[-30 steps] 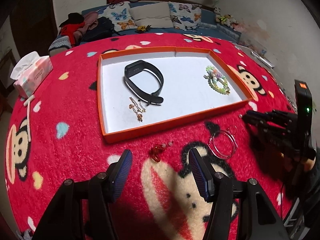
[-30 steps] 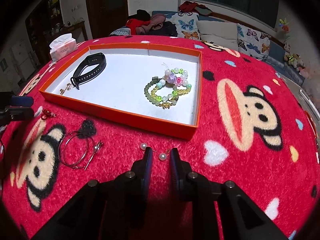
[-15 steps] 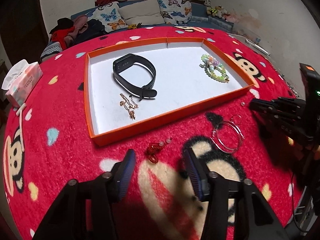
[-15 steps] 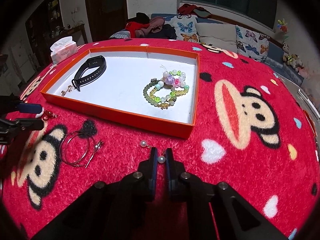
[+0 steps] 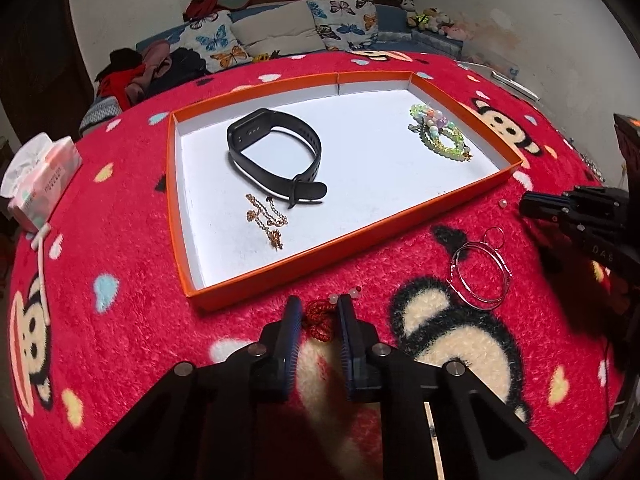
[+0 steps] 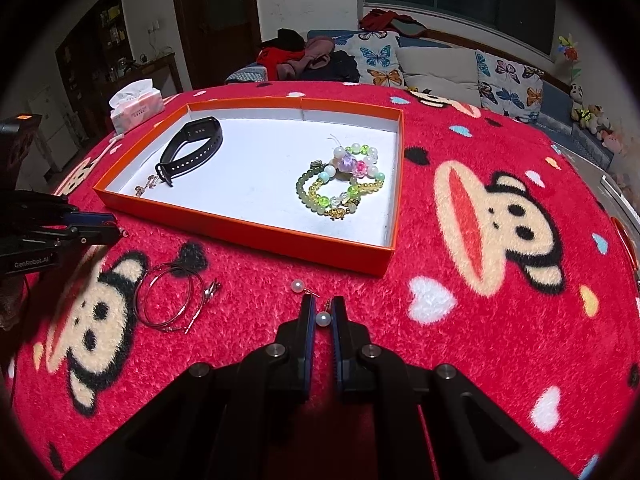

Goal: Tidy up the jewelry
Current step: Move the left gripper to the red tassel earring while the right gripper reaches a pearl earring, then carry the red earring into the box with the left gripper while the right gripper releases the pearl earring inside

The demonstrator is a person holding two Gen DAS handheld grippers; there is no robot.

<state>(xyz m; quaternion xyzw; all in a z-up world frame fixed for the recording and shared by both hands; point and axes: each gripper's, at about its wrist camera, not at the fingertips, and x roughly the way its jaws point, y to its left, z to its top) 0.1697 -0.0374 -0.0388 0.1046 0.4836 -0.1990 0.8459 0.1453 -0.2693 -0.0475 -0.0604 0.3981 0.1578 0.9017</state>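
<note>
An orange tray (image 5: 256, 288) (image 6: 248, 236) with a white floor lies on the red monkey-print cloth. It holds a black wristband (image 5: 276, 156) (image 6: 192, 144), a gold chain (image 5: 266, 220) and green bead bracelets (image 5: 440, 136) (image 6: 340, 188). My left gripper (image 5: 319, 312) is closed around a red cord ornament (image 5: 319, 320) in front of the tray. My right gripper (image 6: 322, 312) is shut on a pearl earring (image 6: 322, 318). A second pearl earring (image 6: 297, 285) lies just ahead of it. Silver hoop earrings (image 5: 482, 272) (image 6: 168, 292) lie on the cloth between the grippers.
A pink tissue pack (image 5: 38, 176) (image 6: 136, 104) stands at the cloth's left edge. A white stick (image 5: 40, 264) lies near it. A sofa with butterfly cushions (image 5: 280, 28) runs behind the table. Each gripper shows in the other's view (image 5: 580, 212) (image 6: 56, 224).
My left gripper moved forward to the red cord ornament and closed on it. My right gripper closed further on the pearl earring and barely moved.
</note>
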